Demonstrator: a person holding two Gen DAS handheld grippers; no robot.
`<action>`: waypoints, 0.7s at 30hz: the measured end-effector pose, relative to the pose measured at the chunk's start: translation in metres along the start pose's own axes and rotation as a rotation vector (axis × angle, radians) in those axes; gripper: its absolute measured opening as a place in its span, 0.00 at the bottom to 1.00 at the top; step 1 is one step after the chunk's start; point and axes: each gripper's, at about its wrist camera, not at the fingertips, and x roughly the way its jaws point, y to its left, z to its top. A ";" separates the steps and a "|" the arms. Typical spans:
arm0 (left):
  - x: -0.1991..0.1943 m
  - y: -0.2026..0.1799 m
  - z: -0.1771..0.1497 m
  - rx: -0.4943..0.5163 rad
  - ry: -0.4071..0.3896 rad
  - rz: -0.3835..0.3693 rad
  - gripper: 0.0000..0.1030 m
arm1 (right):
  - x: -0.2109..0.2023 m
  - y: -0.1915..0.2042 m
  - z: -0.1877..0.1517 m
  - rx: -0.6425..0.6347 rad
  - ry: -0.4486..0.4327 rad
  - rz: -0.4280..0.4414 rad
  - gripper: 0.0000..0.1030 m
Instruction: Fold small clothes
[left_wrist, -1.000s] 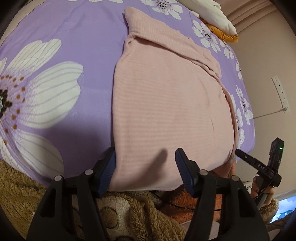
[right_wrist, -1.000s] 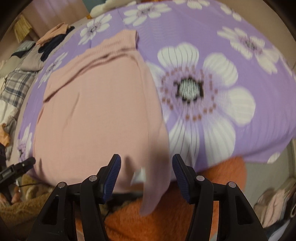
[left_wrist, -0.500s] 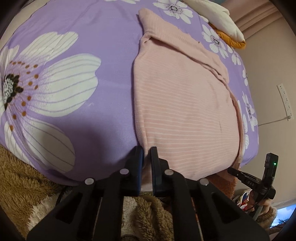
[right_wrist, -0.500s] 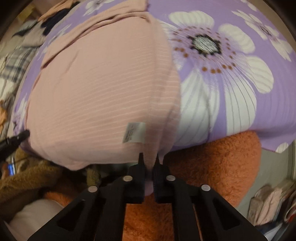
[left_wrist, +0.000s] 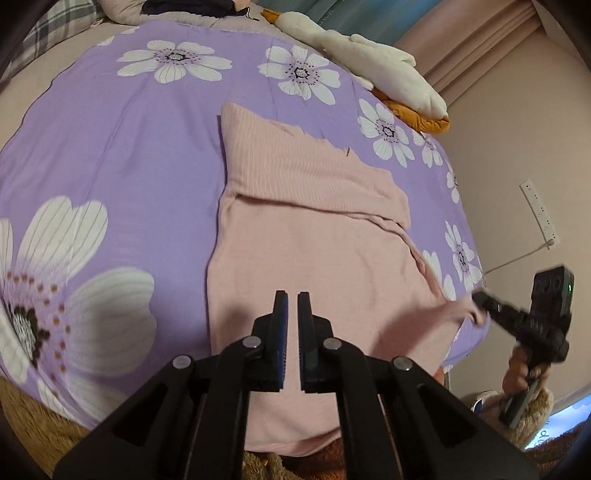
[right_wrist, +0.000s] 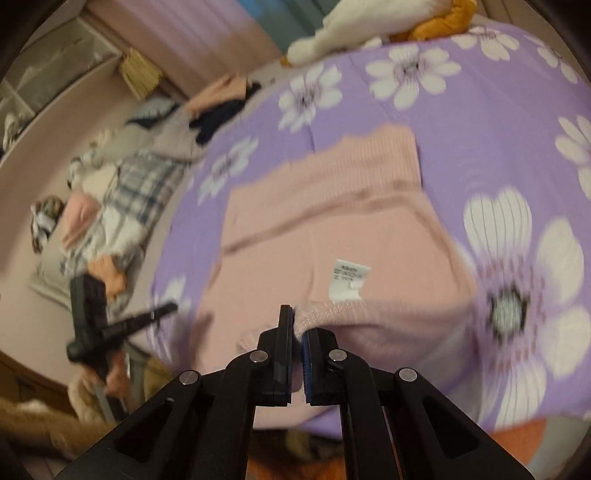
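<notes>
The right gripper (right_wrist: 298, 326) pinches the pink top's (left_wrist: 314, 251) hem near its white label (right_wrist: 350, 277). The left gripper (left_wrist: 289, 310), nearly closed, shows no cloth between its fingers. With only one corner lifted, the fold may skew.

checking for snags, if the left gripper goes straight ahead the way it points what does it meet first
Most likely the pink garment: the left gripper points along it toward its folded top band. Depth is unclear, so it may skim above the cloth, then reach the purple sheet.
</notes>
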 end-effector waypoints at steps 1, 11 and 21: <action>0.000 0.002 0.001 -0.007 0.006 -0.004 0.02 | 0.005 -0.003 0.012 0.007 -0.017 -0.007 0.06; -0.009 0.020 -0.012 -0.039 0.050 0.052 0.20 | 0.047 -0.048 0.057 0.153 -0.037 -0.122 0.05; 0.000 0.024 -0.062 -0.121 0.211 0.000 0.52 | 0.064 -0.071 0.059 0.205 -0.019 -0.229 0.05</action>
